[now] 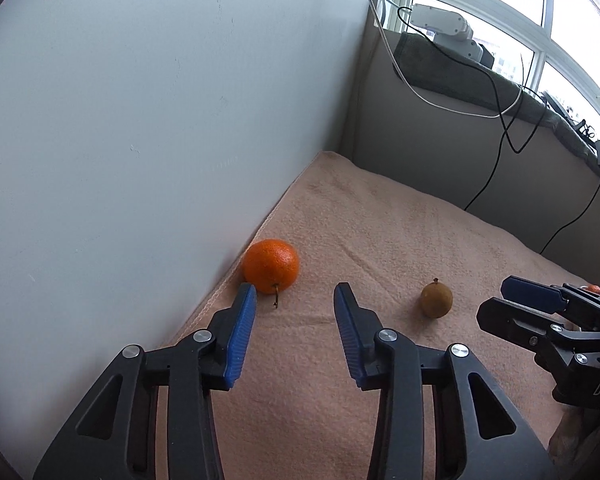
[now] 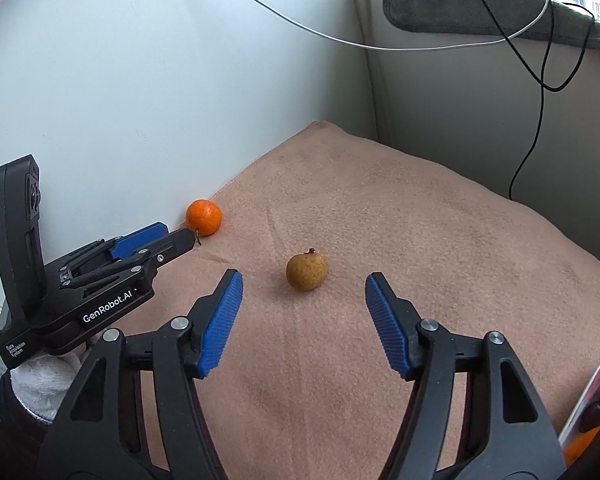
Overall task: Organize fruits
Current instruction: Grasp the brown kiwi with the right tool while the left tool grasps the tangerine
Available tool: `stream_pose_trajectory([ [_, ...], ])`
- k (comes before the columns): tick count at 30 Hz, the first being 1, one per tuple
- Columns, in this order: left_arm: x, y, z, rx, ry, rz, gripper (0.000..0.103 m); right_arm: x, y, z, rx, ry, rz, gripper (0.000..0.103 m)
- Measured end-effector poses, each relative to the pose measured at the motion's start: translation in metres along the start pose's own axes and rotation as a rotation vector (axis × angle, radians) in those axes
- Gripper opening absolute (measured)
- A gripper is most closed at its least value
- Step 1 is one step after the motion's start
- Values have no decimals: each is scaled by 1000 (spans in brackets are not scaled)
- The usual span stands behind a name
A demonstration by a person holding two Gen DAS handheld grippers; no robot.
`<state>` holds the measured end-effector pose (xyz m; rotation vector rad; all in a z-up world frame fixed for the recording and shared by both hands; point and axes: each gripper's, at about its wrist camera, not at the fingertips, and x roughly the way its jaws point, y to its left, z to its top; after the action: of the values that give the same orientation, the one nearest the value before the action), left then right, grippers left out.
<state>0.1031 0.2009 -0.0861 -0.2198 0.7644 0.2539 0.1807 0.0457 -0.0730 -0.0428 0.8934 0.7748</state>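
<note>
Lower right edge, right wrist view: container cut off by frame, contents unclear. Left wrist view: small orange object mostly hidden behind right gripper.

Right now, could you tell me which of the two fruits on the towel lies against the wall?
The orange, by the left gripper. The small brown fruit sits out on the open towel.

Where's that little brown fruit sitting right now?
The brown fruit lies on the pink towel, just ahead of the right gripper, whose open jaws frame it. The orange sits further left against the white wall.
</note>
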Motion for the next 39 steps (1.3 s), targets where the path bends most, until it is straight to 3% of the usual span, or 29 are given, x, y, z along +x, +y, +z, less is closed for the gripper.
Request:
stream_pose_trajectory([
  [5, 14, -2, 2, 3, 17, 21, 36, 19, 0, 0, -1, 21, 1, 66],
  [9, 22, -3, 5, 6, 28, 42, 35, 32, -1, 0, 9, 38, 10, 59],
  [19, 33, -8, 9, 41, 20, 160, 35, 52, 1, 3, -7, 60, 22, 58],
  [21, 36, -5, 8, 34, 27, 174, 35, 57, 4, 5, -19, 69, 16, 52],
  [22, 38, -4, 8, 29, 32, 174, 35, 60, 5, 5, -23, 76, 13, 47],
  [27, 45, -2, 10, 28, 45, 171, 33, 65, 4, 5, -17, 81, 6, 42],
  [30, 45, -1, 12, 19, 41, 160, 31, 65, 3, 5, -14, 84, -2, 31],
  [39, 37, -2, 11, 13, 15, 112, 31, 51, 0, 0, -10, 65, 7, 30],
])
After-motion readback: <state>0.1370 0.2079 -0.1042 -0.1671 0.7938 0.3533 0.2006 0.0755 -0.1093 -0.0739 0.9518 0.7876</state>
